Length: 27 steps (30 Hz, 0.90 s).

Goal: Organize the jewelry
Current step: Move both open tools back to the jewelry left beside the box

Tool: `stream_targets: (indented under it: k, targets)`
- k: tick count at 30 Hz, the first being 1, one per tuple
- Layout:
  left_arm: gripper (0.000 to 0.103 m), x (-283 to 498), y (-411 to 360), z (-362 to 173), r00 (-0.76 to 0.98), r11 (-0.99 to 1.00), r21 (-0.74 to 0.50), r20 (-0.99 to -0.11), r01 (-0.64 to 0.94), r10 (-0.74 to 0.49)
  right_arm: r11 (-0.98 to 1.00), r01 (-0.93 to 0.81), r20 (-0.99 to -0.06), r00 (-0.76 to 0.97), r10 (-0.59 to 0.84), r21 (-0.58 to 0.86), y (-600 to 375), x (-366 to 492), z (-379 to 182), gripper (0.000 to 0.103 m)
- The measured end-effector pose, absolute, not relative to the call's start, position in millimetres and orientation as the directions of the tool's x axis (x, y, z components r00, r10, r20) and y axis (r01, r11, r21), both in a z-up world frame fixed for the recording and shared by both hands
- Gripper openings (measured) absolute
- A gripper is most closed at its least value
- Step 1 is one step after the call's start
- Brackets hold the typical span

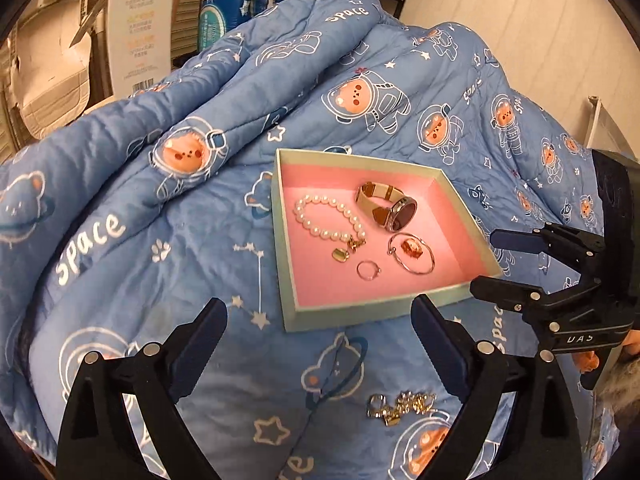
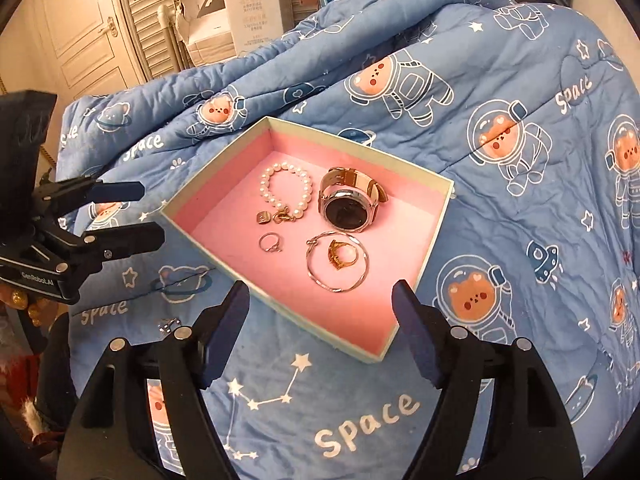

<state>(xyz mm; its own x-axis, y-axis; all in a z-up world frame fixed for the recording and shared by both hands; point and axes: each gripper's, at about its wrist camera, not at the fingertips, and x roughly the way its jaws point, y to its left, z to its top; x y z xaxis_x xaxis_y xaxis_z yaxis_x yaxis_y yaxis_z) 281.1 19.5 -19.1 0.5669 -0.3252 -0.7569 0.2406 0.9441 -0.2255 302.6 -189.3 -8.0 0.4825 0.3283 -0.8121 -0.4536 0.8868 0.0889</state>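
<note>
Box (image 1: 362,312) walls ring the jewelry; quilt (image 1: 120,264) ridge rises behind; approach from above stays open.

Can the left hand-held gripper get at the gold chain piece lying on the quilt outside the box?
Probably yes. The gold chain piece lies on the quilt between the open fingers of the left hand-held gripper, and nothing covers it. The box sits farther ahead, out of the way.

The blue quilt (image 2: 500,240) carries the word "Space" printed in white many times over. The left tool (image 2: 120,216) reads "GenRobot.AI" on its body. Print on the white box (image 2: 252,8) is too small to read.
</note>
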Motion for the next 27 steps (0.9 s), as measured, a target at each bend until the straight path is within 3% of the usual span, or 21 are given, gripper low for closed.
stream_targets:
  k: [18, 25, 27]
  targets:
    - [0.094, 200, 12, -60, 0.596, 0.968, -0.144, -0.766, 0.208, -0.242, 0.844, -0.522, -0.811, 0.438, 0.388, 0.121, -158, 216, -55, 0.073]
    - [0.094, 187, 7, -63, 0.608, 0.974, -0.115, -0.765, 0.196, -0.212, 0.821, -0.560, -0.813, 0.421, 0.402, 0.115, -144, 207, -66, 0.051]
    - [0.094, 185, 9, -64, 0.606, 0.974, -0.124, -0.766, 0.189, -0.215, 0.824, -0.554, -0.813, 0.422, 0.401, 0.119, -141, 208, -69, 0.049]
